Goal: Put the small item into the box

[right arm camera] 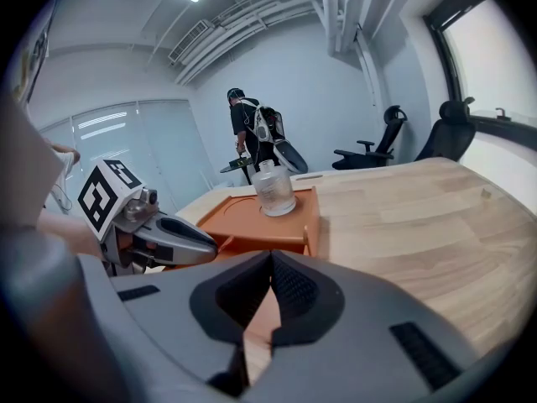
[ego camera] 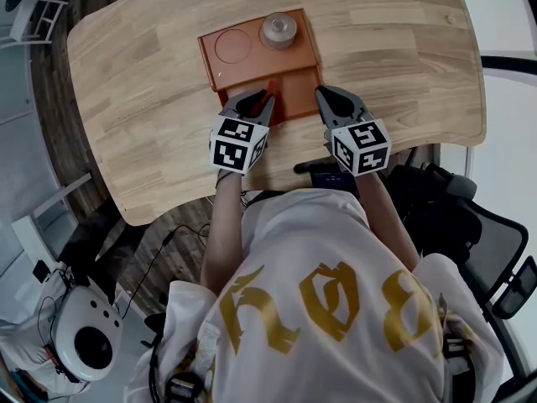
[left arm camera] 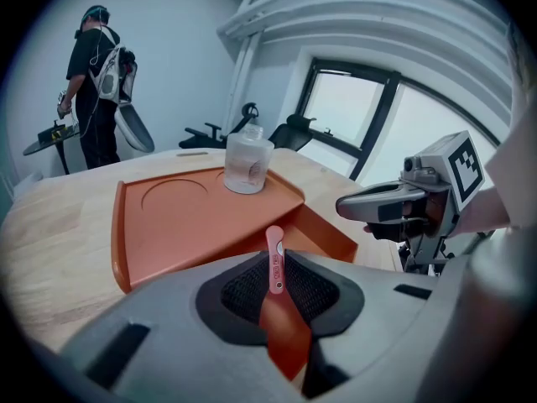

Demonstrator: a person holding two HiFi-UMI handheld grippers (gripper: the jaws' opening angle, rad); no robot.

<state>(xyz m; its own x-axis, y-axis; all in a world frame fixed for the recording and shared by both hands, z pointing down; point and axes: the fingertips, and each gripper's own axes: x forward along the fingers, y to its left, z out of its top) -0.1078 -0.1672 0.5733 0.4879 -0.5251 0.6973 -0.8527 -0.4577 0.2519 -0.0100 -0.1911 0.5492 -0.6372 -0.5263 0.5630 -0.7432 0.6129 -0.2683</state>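
Small item [left arm camera: 275,263], a thin pink-red strip, is pinched upright in the left gripper [ego camera: 254,101] at the 7 o'clock edge of the orange box [ego camera: 220,72]. Right gripper [right arm camera: 270,263] has its jaws together on nothing, just beside the box's 5 o'clock corner. Clear bottle [ego camera: 278,28] sits in the box's 1 o'clock recess, with a round recess [ego camera: 233,45] at 11 o'clock. Table [ego camera: 143,124] is light wood with rounded corners. Room: grey walls, big window [left arm camera: 336,107], office chairs [right arm camera: 382,141], another person [right arm camera: 254,133] standing well behind the table.

The box [ego camera: 252,72] lies on the table [ego camera: 126,82], the bottle [ego camera: 278,29] on its far-right corner.
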